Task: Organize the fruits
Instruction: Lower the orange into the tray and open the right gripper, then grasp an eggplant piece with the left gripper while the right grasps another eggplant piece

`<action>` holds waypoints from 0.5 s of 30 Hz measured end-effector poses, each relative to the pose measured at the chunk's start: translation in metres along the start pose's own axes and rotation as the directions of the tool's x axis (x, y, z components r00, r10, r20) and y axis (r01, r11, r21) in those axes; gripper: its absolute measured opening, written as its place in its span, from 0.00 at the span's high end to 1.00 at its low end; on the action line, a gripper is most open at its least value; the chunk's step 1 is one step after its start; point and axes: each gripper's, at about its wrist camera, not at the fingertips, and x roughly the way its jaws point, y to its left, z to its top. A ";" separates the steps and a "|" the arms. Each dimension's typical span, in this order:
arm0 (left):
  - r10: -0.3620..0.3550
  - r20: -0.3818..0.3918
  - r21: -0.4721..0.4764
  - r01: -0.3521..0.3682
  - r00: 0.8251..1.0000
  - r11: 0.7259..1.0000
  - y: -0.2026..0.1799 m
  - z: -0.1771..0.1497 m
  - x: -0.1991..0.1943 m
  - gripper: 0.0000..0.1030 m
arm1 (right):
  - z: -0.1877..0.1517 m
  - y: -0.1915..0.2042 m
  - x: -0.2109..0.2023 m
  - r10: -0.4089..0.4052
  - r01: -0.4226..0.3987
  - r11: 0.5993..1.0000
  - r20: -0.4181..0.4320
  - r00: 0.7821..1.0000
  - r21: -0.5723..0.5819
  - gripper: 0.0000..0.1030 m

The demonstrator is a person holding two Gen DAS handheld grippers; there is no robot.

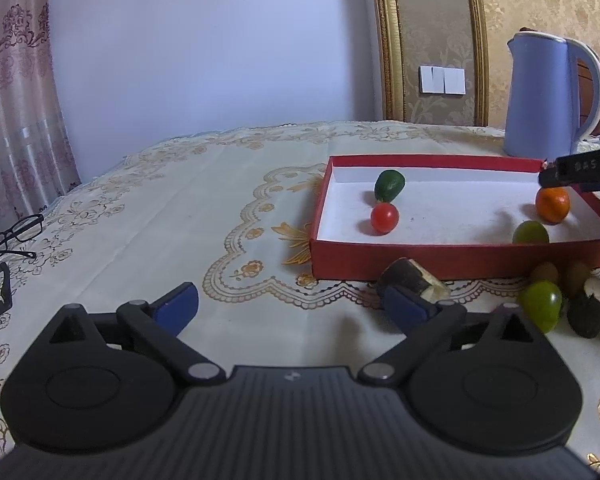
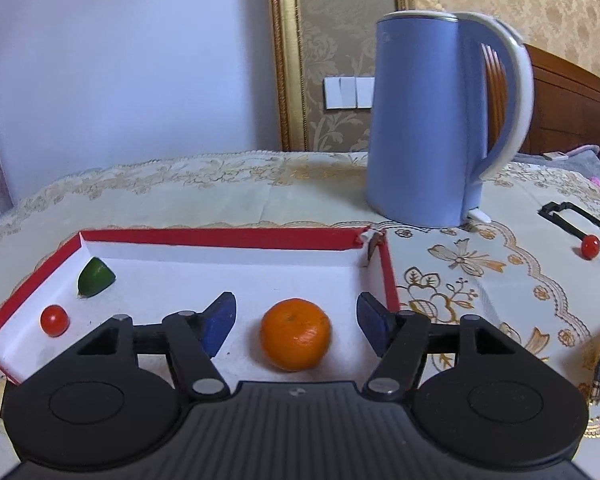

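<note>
A red box with a white floor (image 1: 420,266) (image 2: 220,238) sits on the tablecloth. In it lie a dark green fruit (image 1: 389,185) (image 2: 95,278), a small red tomato (image 1: 384,218) (image 2: 54,320), a pale green round fruit (image 1: 530,233) and an orange (image 1: 553,204) (image 2: 296,334). My right gripper (image 2: 297,312) is open over the box floor; the orange rests between its blue pads with a gap on each side. One of its black fingers (image 1: 580,170) shows above the orange in the left wrist view. My left gripper (image 1: 292,308) stands open and empty, near the box's front left corner.
Outside the box's front wall lie a green round fruit (image 1: 540,306), two dark cut pieces (image 1: 414,280) (image 1: 592,308) and small brownish fruits (image 1: 544,272). A blue kettle (image 2: 428,128) stands behind the box. A small red fruit (image 2: 591,246) lies at right, glasses (image 1: 12,236) at left.
</note>
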 end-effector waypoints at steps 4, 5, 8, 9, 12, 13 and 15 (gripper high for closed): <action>-0.036 0.000 0.007 0.036 0.999 0.999 0.000 0.001 -0.002 0.03 | 0.001 -0.004 -0.029 0.002 -0.004 0.999 0.059 0.998 0.042 0.35; -0.048 0.011 0.015 0.048 0.999 0.999 -0.001 0.001 -0.004 0.03 | 0.000 -0.004 -0.040 0.009 -0.012 0.999 0.077 0.997 0.041 0.35; -0.071 0.011 0.028 0.071 0.997 0.997 -0.010 0.004 -0.008 0.04 | -0.009 0.004 -0.074 0.017 -0.014 1.000 0.127 0.992 -0.022 0.35; -0.089 0.007 0.028 0.089 0.996 0.996 -0.013 0.005 -0.008 0.04 | -0.013 0.007 -0.084 0.012 -0.006 0.999 0.140 0.990 -0.043 0.35; -0.128 -0.019 0.012 0.128 0.992 0.992 -0.020 0.009 -0.005 0.05 | -0.031 0.011 -0.111 0.015 -0.006 0.999 0.174 0.985 -0.049 0.32; -0.130 -0.027 0.010 0.131 0.991 0.991 -0.023 0.010 -0.003 0.07 | -0.037 0.009 -0.117 0.026 -0.020 0.999 0.177 0.984 -0.031 0.29; -0.118 -0.046 0.015 0.119 0.992 0.993 -0.028 0.012 0.001 0.11 | -0.047 0.006 -0.125 0.061 -0.061 0.998 0.169 0.984 -0.006 0.27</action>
